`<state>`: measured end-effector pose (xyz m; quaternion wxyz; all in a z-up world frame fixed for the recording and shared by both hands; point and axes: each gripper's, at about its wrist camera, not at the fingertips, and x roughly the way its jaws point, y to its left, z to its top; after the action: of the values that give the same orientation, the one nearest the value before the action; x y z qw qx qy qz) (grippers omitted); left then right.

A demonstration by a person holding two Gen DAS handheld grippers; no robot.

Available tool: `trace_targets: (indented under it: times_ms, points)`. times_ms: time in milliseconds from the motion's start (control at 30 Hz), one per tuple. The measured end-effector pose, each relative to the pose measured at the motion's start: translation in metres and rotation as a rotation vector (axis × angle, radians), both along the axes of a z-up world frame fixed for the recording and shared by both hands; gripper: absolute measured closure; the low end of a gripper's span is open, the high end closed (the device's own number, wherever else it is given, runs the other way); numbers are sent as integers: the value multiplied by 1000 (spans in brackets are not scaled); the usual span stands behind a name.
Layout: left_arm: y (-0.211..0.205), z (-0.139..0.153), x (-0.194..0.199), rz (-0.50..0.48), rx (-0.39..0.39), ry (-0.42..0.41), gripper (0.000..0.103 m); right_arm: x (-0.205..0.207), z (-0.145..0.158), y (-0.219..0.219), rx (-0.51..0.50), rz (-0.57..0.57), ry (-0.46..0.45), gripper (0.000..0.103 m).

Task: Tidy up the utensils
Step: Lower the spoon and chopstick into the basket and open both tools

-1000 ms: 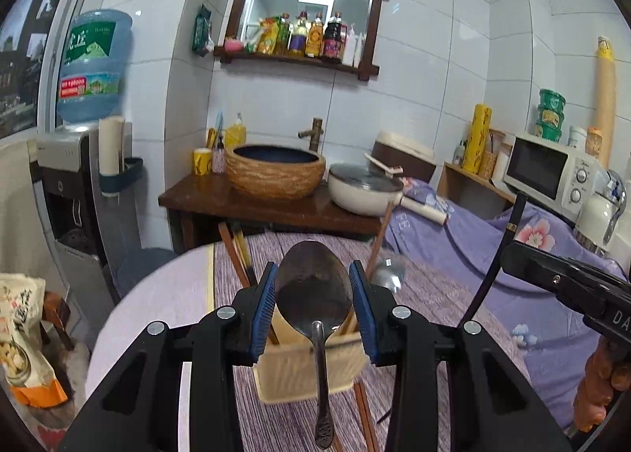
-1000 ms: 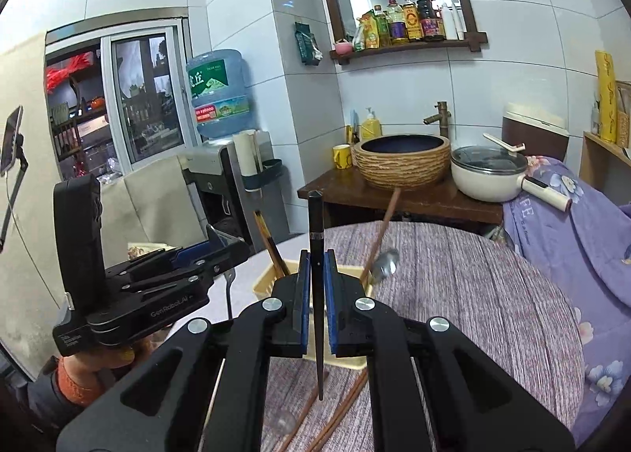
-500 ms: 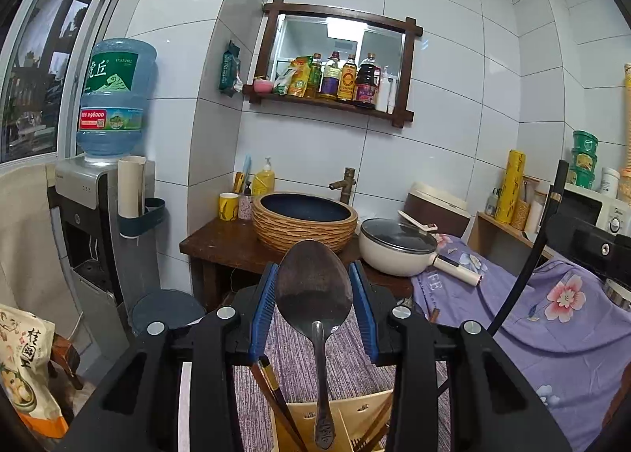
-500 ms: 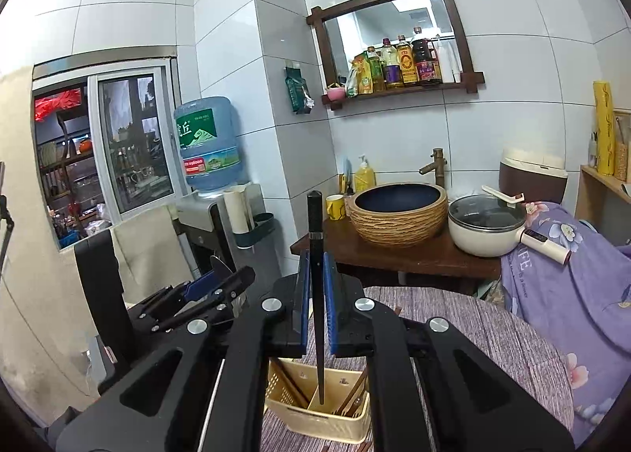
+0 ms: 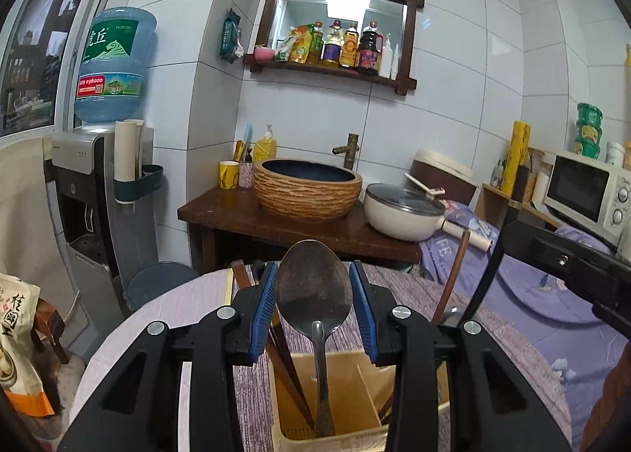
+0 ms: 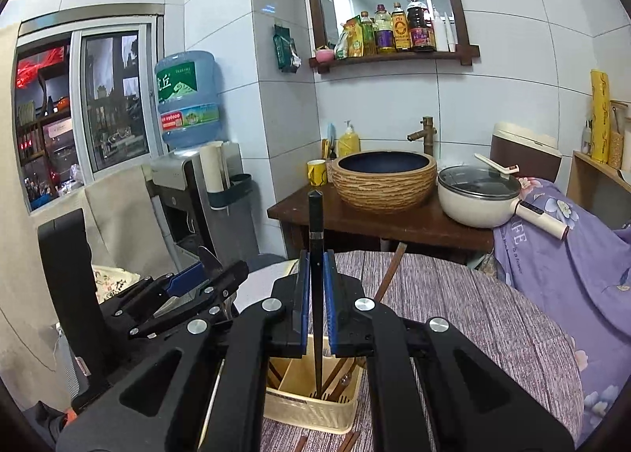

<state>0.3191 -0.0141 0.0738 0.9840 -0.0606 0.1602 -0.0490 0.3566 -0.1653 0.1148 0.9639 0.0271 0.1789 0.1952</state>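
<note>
Utensils poised over the divided holder.
Left tongs (image 5: 311, 308) grasp a spoon (image 5: 313, 286), right tongs (image 6: 316, 304) clench a dark chopstick (image 6: 315, 254); both hang upright, tips inside the holder (image 5: 351, 400).

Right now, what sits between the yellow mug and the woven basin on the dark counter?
In the left wrist view, a small speckled cup stands between the yellow mug and the woven basin.

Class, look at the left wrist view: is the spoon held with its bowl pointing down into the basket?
No, the spoon stands bowl up, its handle reaching down into the basket.
</note>
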Motion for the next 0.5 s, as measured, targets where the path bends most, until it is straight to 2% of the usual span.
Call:
trace_targets:
  times_ms: [233, 500]
  points:
    - [-5, -17, -3, -28, 26, 34, 67, 6, -31, 2, -13, 11, 56, 95]
    - [-8, -39, -1, -57, 62, 89, 67, 11, -51, -3, -16, 7, 88, 95]
